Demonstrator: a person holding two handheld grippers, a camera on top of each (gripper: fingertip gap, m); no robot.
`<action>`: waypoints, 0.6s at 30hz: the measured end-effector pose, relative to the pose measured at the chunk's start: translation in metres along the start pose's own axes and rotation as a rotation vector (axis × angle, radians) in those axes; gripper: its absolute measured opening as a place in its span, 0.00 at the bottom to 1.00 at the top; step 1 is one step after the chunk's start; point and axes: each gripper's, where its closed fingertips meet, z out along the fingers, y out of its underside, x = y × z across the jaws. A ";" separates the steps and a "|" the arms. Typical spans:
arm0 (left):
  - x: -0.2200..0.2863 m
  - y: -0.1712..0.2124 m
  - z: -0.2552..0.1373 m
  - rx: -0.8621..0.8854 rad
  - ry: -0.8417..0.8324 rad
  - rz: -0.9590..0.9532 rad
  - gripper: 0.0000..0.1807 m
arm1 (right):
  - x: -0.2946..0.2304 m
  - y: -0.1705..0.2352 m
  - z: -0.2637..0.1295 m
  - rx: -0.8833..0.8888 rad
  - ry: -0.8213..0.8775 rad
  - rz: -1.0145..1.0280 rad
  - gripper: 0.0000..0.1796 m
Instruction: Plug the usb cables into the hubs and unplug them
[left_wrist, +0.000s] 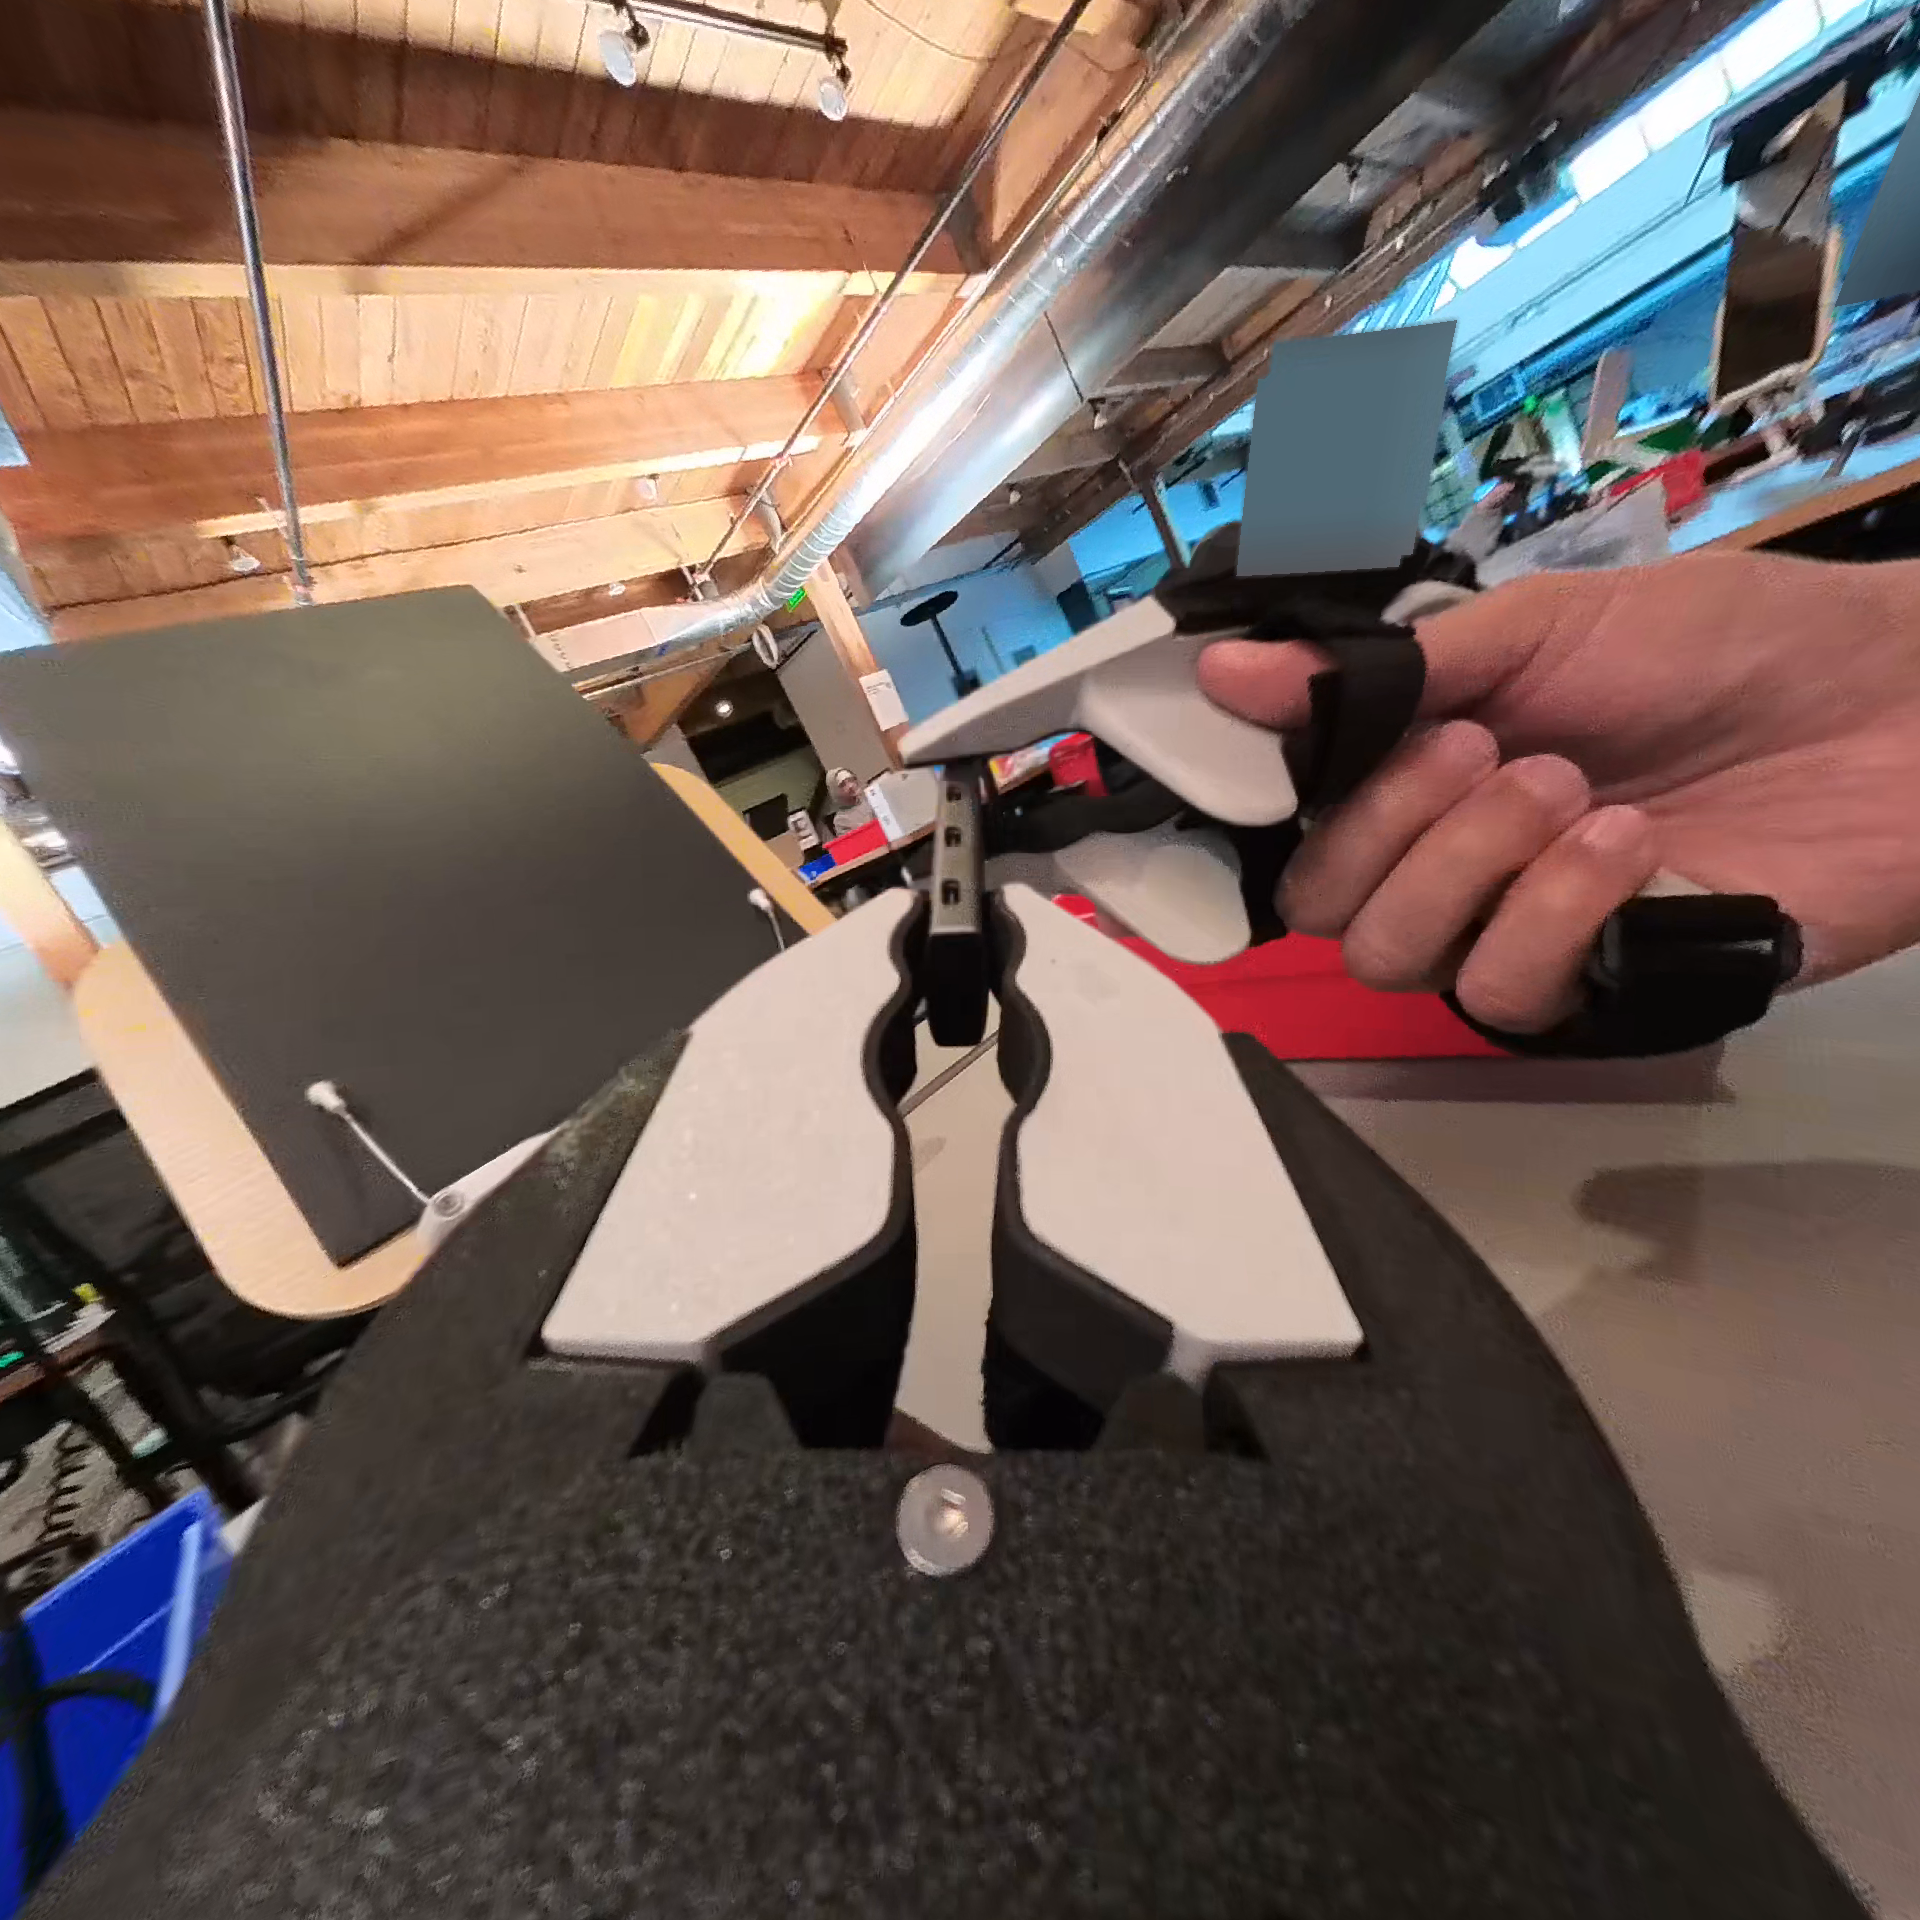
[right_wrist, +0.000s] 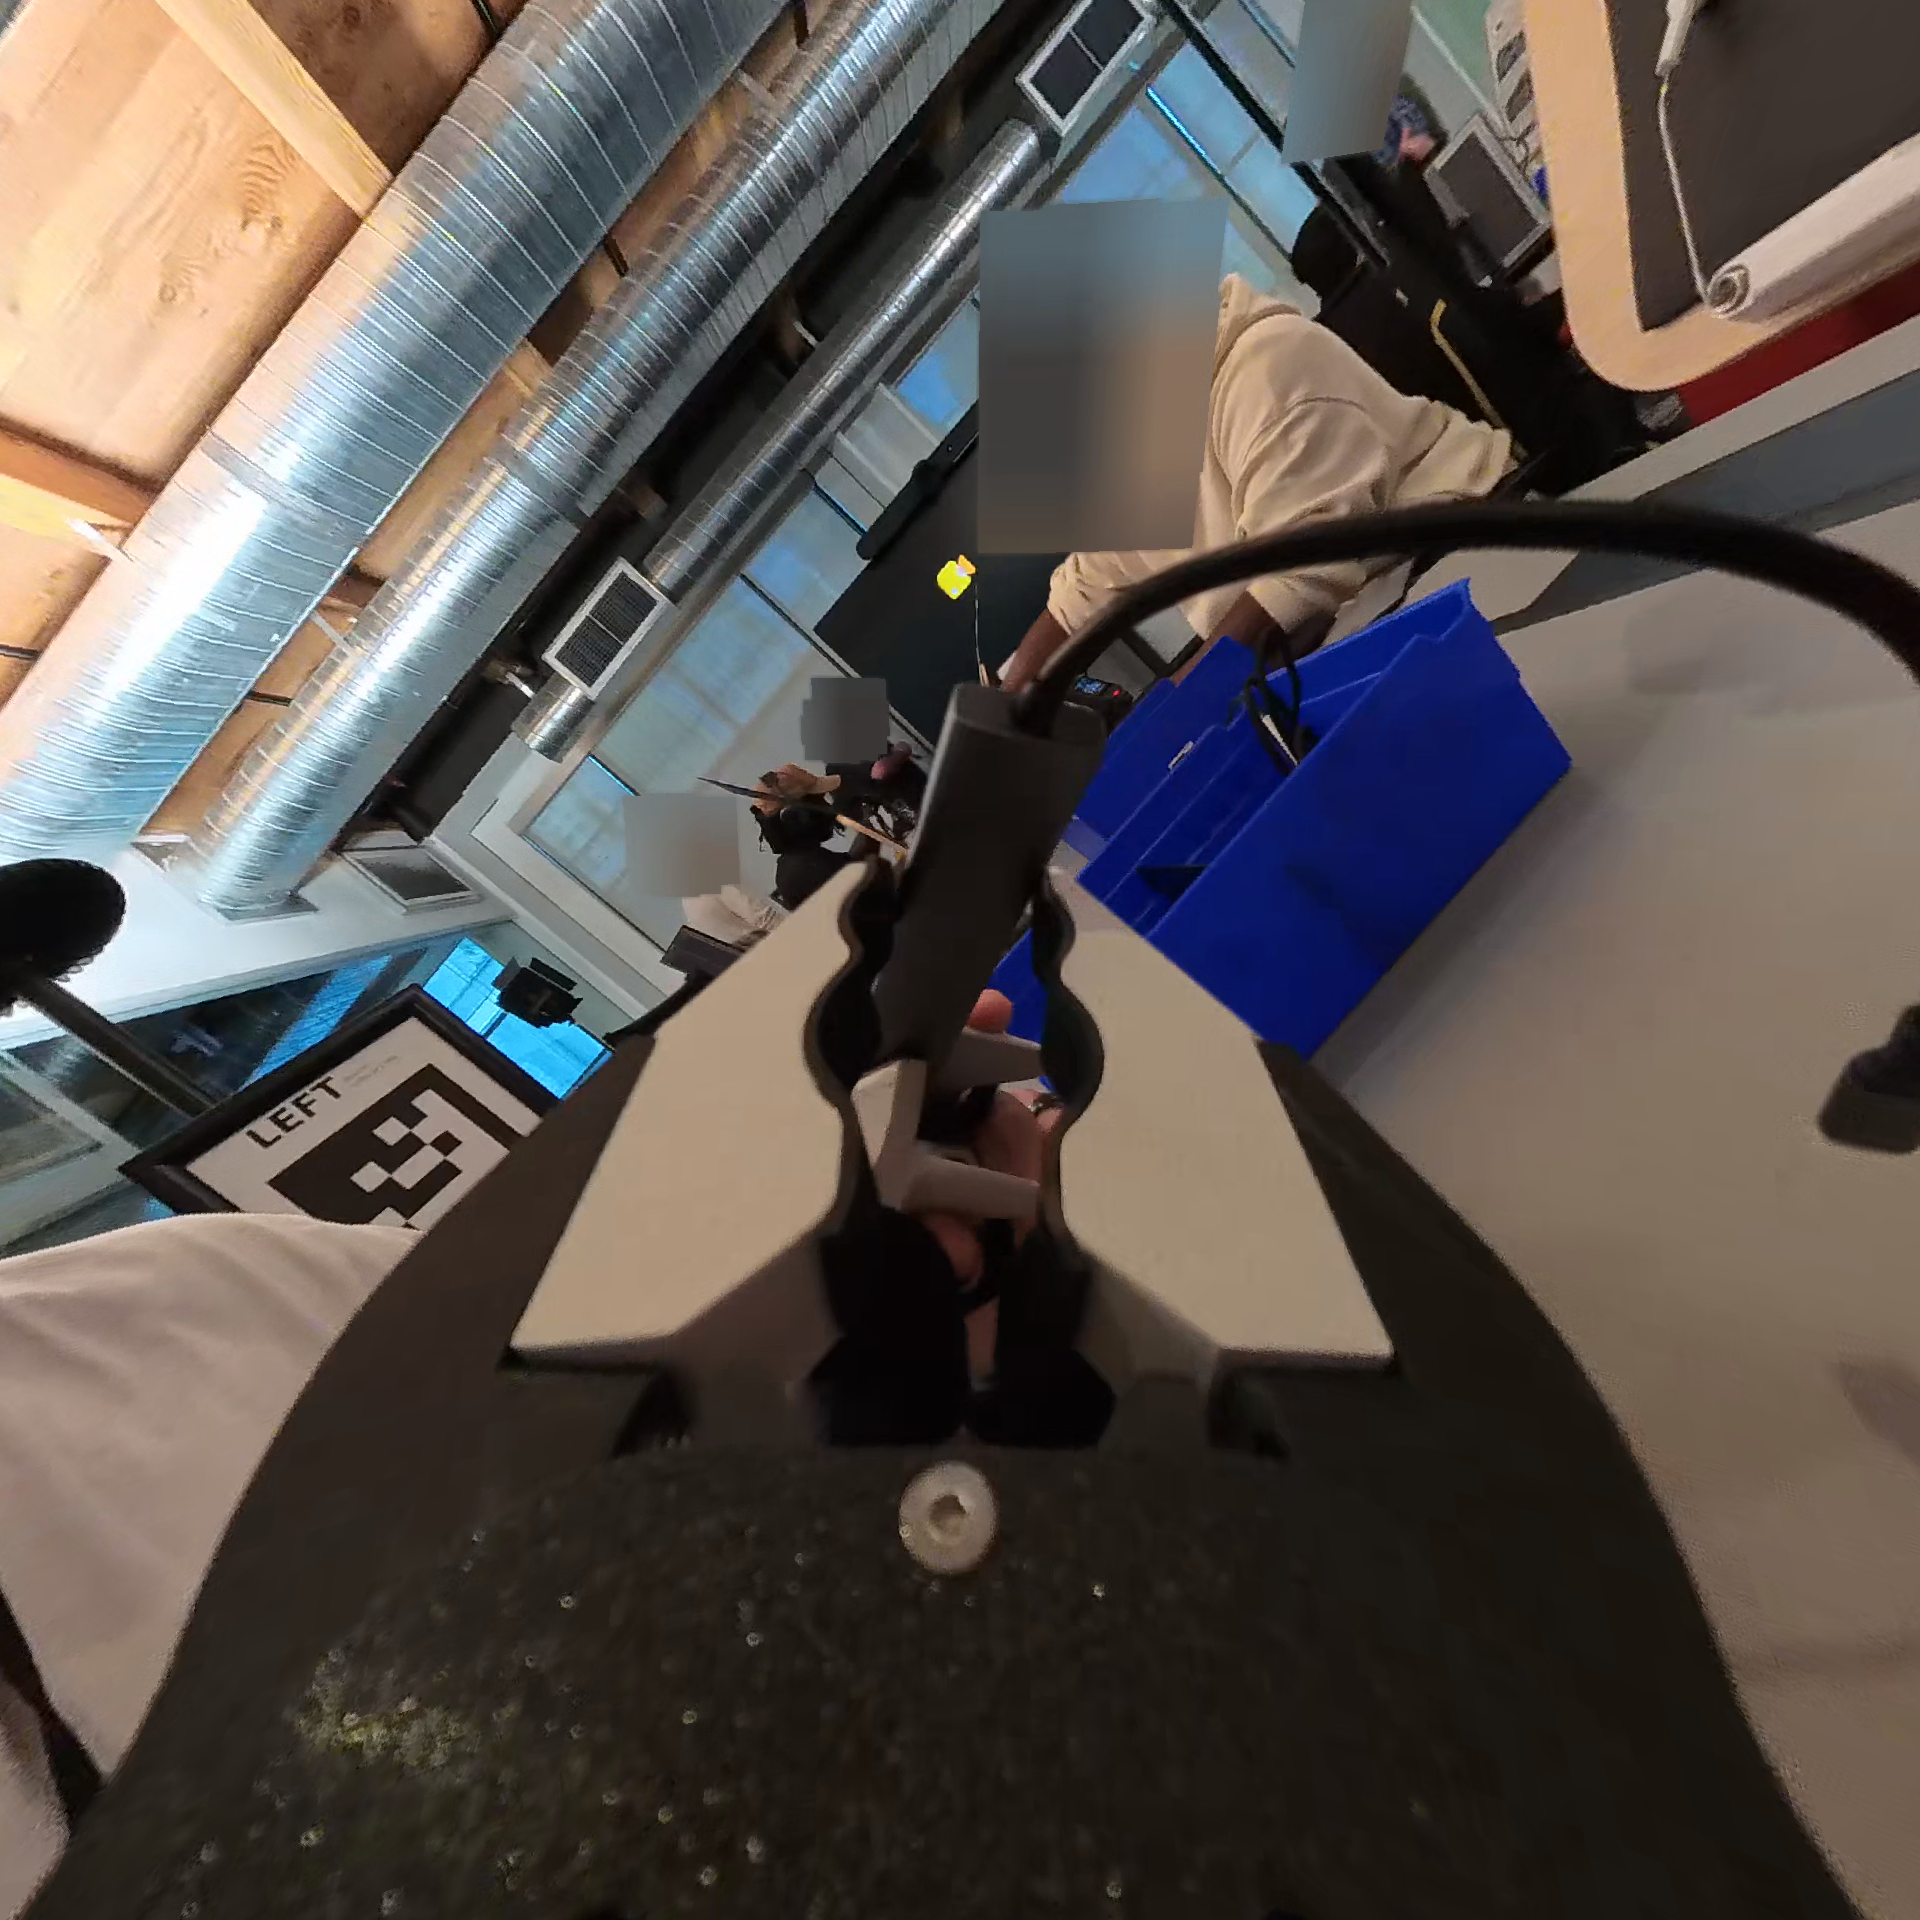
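Left wrist view shows the hub (left_wrist: 956, 883), a thin dark bar with small ports down one edge, standing up between my left gripper's (left_wrist: 954, 940) fingertips. The left gripper is clamped on the hub's lower end. My right gripper (left_wrist: 940, 750) comes in from the right and touches the hub's top end, and my right hand (left_wrist: 1558, 800) wraps round its handle.

In the right wrist view, the same dark bar pokes out past my right gripper (right_wrist: 961, 925), which is squeezed on it. A black cable (right_wrist: 1455, 530) leaves the bar's far end and bends away to the right. A blue bin (right_wrist: 1351, 831) sits on the grey table (right_wrist: 1662, 987) just past the fingertips, to the right.

I think I am lining things up for a plug. I cannot see a plug going into a port. To do this well, I should keep the left gripper steady and tight, and move the right one straight along the hub, with no twisting.

Both grippers tilt up toward the ceiling.
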 end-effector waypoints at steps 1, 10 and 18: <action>0.001 0.003 0.001 -0.015 -0.004 0.004 0.06 | 0.001 0.000 -0.001 -0.005 -0.001 0.011 0.13; 0.041 0.045 -0.016 -0.384 0.182 -0.247 0.16 | -0.011 -0.058 -0.045 -0.128 0.180 -0.338 0.12; 0.067 0.045 -0.066 -0.635 0.285 -0.312 0.14 | 0.040 -0.169 -0.168 -0.538 0.705 -0.783 0.12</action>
